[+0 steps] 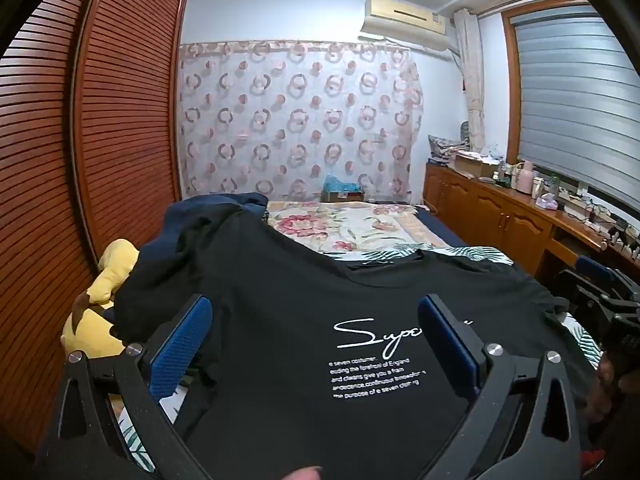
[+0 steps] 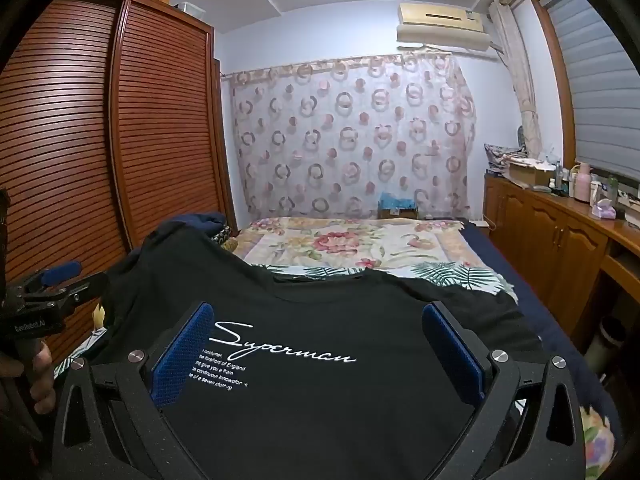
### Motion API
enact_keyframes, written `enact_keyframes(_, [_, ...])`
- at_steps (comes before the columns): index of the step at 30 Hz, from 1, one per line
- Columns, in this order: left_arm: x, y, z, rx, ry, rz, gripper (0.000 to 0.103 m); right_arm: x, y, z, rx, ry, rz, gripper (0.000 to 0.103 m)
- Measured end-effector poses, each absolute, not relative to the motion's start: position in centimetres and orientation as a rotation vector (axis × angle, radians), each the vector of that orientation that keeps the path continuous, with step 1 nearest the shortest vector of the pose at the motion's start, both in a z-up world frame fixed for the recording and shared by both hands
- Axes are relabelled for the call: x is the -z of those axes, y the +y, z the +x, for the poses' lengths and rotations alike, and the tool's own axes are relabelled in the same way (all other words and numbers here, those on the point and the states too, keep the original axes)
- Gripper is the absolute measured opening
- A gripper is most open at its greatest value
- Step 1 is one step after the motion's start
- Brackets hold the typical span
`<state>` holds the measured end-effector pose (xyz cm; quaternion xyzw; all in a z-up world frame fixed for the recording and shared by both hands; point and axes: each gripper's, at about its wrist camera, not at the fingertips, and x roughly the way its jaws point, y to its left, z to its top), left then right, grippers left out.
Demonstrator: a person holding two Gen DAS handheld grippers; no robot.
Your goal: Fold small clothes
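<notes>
Both tongs sit closest to my lenses, and I see each pair spread wide with nothing pinched between the blue pads. My left tongs [image 1: 316, 344] hang over the chest print of the black T-shirt [image 1: 360, 360], and my right tongs [image 2: 316, 350] hang over the same print, framing the white script word "Superman". Whether the pads brush the cloth I cannot tell from either view.

Going by size, I have the bed [image 2: 360, 246] first, carrying everything; its floral cover shows bare toward the far edge by the patterned curtain [image 2: 352, 136]. Next comes the black T-shirt, spread front-up across the near part of the bed, collar toward the far edge, its left sleeve bunched up near the bed's left edge beside the wooden wardrobe [image 1: 100, 140]. A leaf-print sheet [image 2: 452, 272] peeks out from under the shirt at its far right shoulder. A dark blue garment [image 1: 208, 210] lies heaped just beyond the raised sleeve. A yellow plush toy [image 1: 106, 304] rests at the bed's left edge, partly hidden by the shirt.

In the right wrist view I see the person's hand [image 2: 40, 372] gripping the handle of the left tongs at the left border.
</notes>
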<state>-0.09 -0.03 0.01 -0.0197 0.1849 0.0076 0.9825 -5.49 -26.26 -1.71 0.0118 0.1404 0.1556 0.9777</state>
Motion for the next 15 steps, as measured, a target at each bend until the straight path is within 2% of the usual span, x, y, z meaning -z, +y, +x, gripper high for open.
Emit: enact_keyframes(15, [0.67,0.42,0.52,-0.012,0.391,-0.043,0.103,1.84,-26.29,-5.24,-0.307,0.286,0.019,0.103])
